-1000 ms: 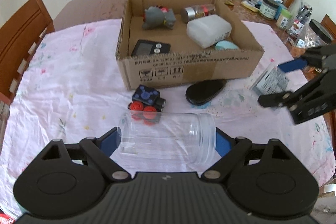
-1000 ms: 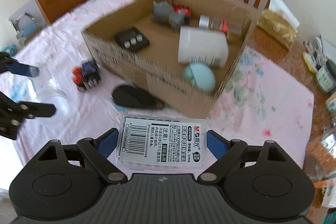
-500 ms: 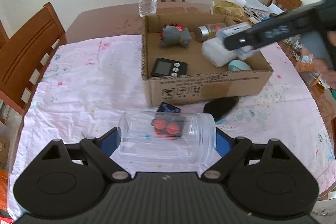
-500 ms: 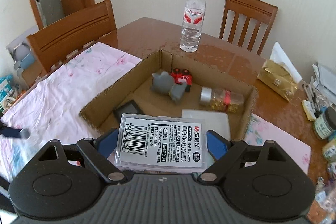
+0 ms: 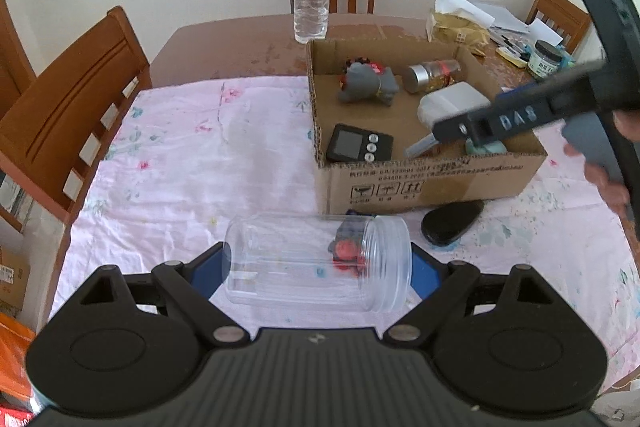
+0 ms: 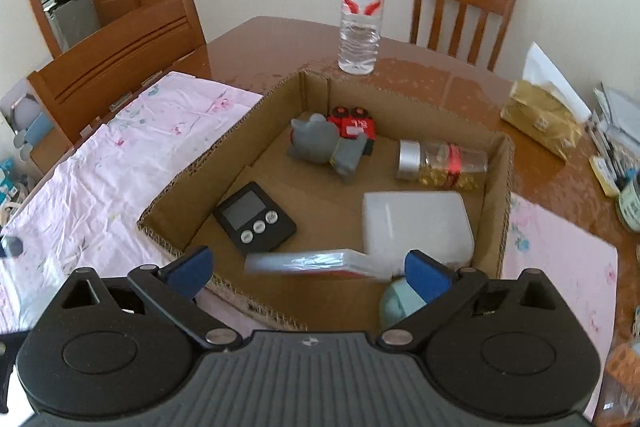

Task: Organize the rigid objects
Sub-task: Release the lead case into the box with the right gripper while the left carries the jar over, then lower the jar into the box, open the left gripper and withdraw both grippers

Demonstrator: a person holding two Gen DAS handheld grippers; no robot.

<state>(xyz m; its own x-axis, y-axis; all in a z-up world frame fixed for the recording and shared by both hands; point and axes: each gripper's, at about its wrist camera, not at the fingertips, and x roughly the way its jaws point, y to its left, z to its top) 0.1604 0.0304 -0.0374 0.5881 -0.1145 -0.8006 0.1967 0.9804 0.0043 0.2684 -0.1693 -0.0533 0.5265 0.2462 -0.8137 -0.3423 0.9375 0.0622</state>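
- The left gripper [image 5: 318,263] is closed across a clear plastic jar [image 5: 318,263], held on its side above the pink cloth [image 5: 180,167], blue pads pressed to its base and its threaded mouth.
- Through the jar's wall shows a blurred toy car [image 5: 347,246] with red wheels; whether it lies inside or behind the jar cannot be told.
- A black oval case [image 5: 452,223] lies on the cloth just in front of the box [image 5: 432,179].
- The right gripper [image 6: 310,269] hangs over the box's near edge, its blue pads spread wide and touching nothing.
- Between and beyond those pads a flat clear pack [image 6: 316,263] sits blurred inside the box, its right end against the white container [image 6: 416,223]; whether it rests on the floor cannot be told.
- In the left view the same pack [image 5: 420,147] shows as a pale sliver below the right gripper's finger [image 5: 492,121].
- Inside the box: a black timer [image 6: 254,223] at the near left, a grey plush [image 6: 324,147] at the back with a red toy [image 6: 354,123] touching it, a silver-capped vial [image 6: 440,165] on its side, and a teal ball [image 6: 400,301] in the near right corner.
- A water bottle [image 6: 360,11] stands upright on the bare table [image 6: 260,43] behind the box.
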